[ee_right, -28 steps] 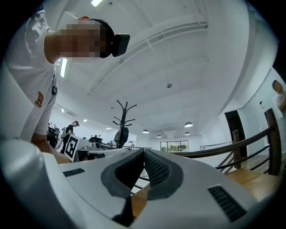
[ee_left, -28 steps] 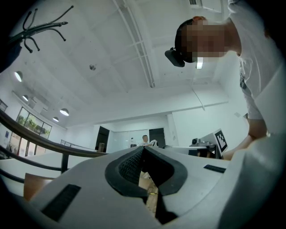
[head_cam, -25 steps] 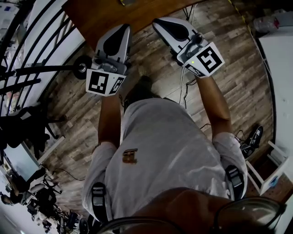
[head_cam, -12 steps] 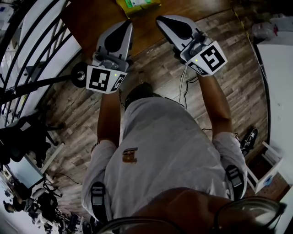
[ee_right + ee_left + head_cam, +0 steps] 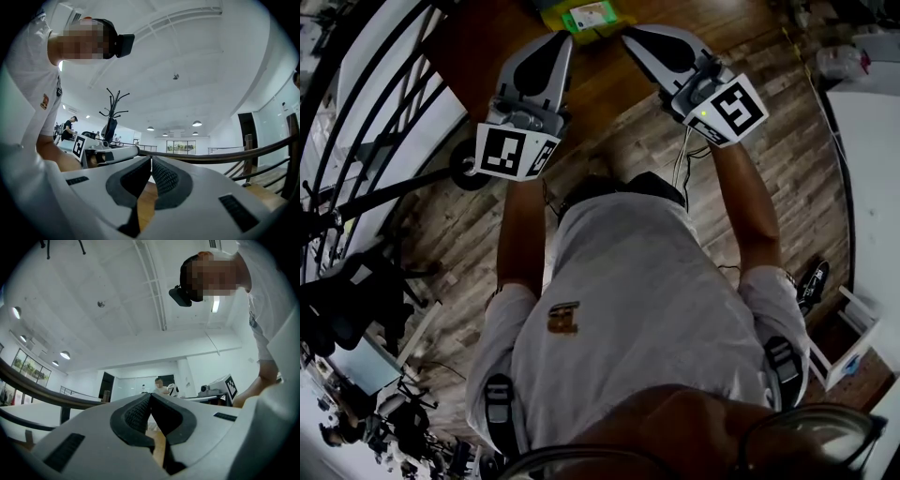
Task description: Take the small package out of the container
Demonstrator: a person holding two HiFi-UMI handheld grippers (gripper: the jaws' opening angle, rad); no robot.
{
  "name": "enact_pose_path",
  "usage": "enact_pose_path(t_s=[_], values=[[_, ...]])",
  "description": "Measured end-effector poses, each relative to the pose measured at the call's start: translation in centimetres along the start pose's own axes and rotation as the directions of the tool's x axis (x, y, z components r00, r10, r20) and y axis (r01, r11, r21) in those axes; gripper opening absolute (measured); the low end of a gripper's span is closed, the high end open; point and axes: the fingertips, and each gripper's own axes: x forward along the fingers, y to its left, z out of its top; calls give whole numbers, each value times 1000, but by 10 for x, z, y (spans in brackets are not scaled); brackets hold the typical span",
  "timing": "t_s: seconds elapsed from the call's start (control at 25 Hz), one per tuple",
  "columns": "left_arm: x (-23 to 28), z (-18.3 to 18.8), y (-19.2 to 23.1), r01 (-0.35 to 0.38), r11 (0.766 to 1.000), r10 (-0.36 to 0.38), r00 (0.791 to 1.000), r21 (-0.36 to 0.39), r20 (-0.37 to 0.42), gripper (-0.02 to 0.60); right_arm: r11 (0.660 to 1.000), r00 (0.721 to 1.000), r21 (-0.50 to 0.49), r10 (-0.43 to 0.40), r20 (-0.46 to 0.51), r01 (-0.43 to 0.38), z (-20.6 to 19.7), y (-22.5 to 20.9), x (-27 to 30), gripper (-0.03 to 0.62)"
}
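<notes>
Wood-plank floor (image 5: 787, 169) fills most of the head view, and a dark railing (image 5: 356, 112) is noted along its left side. A brown bench (image 5: 497, 37) is seen at the top of that view. A person in a grey shirt (image 5: 628, 309) stands before the bench with both forearms held forward.

The left gripper (image 5: 562, 39) is held over the near part of the bench, its marker cube (image 5: 511, 155) toward the person. In the left gripper view its jaws are seen pressed together at the tips (image 5: 150, 395), with nothing between them. The right gripper (image 5: 628, 36) is held beside it, the two apart and angled toward each other at the tips; its marker cube (image 5: 729, 111) is lit by a small green lamp. In the right gripper view its jaws are likewise seen pressed together (image 5: 151, 158) and empty, and the left gripper is visible at the left.

A yellow container (image 5: 551, 17) is recorded on the bench at the top edge of the head view, just beyond both sets of tips and partly cut off by the frame. The package (image 5: 592, 14), with a white and green face, lies inside the container and is touched by neither gripper.
</notes>
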Motion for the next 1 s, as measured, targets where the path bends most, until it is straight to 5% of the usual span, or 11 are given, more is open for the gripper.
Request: enact_pose_path(t_s=[0.56,1.0], values=[[44,-26,54,-51,999,52,998,17,-25,18,993,980,-46,102,-172,-111,-41,-72,50,35],[86,-67,100,-196,980,199,978,45,-70,18,949,909,-64,274,-313,-308,-94,-128,90,37]])
